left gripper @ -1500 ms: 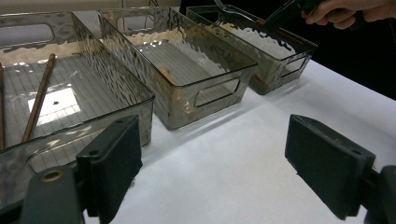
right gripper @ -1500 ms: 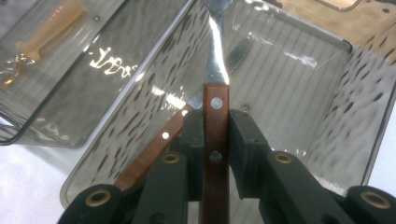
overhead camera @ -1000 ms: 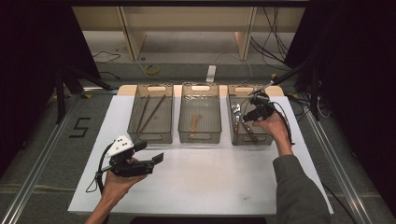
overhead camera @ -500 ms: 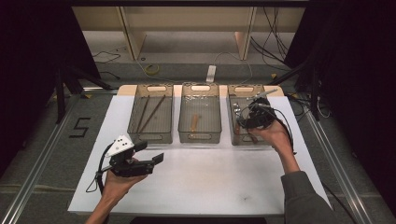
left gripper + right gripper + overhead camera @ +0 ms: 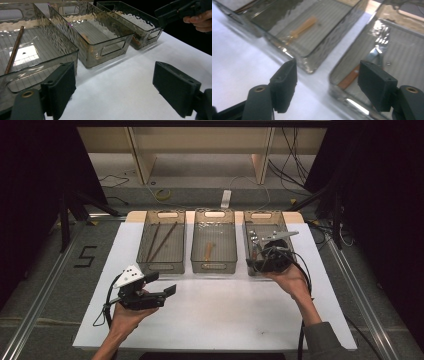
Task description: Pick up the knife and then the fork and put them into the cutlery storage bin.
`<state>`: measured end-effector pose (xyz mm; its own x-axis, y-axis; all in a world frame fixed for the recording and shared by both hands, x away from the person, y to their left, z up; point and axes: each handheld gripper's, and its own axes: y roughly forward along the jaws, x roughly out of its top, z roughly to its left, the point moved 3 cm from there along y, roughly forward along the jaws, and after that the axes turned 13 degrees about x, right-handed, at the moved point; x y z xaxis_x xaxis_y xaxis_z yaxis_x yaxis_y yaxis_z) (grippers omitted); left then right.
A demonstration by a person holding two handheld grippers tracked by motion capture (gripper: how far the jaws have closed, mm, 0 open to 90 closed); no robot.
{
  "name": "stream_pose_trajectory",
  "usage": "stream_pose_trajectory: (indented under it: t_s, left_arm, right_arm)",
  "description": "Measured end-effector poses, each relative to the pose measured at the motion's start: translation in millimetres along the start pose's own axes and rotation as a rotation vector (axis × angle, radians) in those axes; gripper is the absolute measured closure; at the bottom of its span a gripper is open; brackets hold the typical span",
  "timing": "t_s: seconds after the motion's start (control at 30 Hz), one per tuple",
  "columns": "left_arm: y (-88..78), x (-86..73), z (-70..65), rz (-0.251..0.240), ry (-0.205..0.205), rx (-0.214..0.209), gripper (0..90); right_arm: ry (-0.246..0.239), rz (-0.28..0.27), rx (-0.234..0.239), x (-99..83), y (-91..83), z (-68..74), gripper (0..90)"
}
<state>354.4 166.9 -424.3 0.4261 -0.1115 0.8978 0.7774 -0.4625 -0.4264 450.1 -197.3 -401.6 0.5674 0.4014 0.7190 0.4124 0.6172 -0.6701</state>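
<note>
- Since a second ago the right gripper (image 5: 254, 262) has drawn back from over the right bin (image 5: 287, 227) toward the person, to that bin's near end; its jaws have just been opening, with nothing between them
- The left gripper (image 5: 162, 283) has kept its place over the white mat (image 5: 215, 315), in front of the left bin (image 5: 141, 242)
- Left gripper: jaws spread wide, nothing between them, pointing toward the bins
- Left bin: two dark sticks (image 5: 162, 242) lie lengthwise in it, one crossing toward the other
- Middle bin (image 5: 196, 245): a tan wooden utensil (image 5: 303, 27) lies on its floor
- Right bin: a fork (image 5: 377, 51) with a wooden handle lies inside, its tines toward the far end; it rests free of the jaws
- Right gripper: jaws spread wide above the near corner of the right bin and the gap beside the middle bin, empty
- All three bins stand side by side, close together, at the mat's far edge
</note>
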Motion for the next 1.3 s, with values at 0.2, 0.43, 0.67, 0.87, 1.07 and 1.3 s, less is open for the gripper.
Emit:
stream_pose_trajectory:
  t_s: [0.2, 0.43, 0.67, 0.87, 1.07, 1.3]
  left_arm:
    - [0.1, 0.0, -0.8, 0.000, -0.001, -0.008, 17.7]
    - [-0.1, -0.1, -0.9, 0.001, 0.001, -0.010, 17.7]
    - [0.0, -0.1, -1.6, 0.000, 0.005, -0.013, 17.7]
    - [-1.7, 0.0, 0.4, -0.004, -0.002, -0.010, 17.7]
    - [-0.9, 0.4, -0.8, -0.002, -0.001, -0.013, 17.7]
    - [-2.3, 0.1, 0.8, -0.005, -0.015, -0.021, 17.7]
  right_arm:
    - [-0.025, -0.011, 0.023, -8.1, 0.3, 12.6, 31.7]
    - [-0.033, -0.044, 0.062, -21.2, -3.7, 22.4, 30.6]
    - [-0.029, -0.092, 0.104, -33.0, -6.2, 29.6, 28.5]
    - [-0.033, -0.127, 0.119, -41.1, -9.8, 33.3, 27.2]
    - [-0.029, -0.154, 0.138, -51.1, -13.0, 36.8, 25.7]
    - [-0.031, -0.189, 0.144, -61.3, -17.6, 42.2, 24.1]
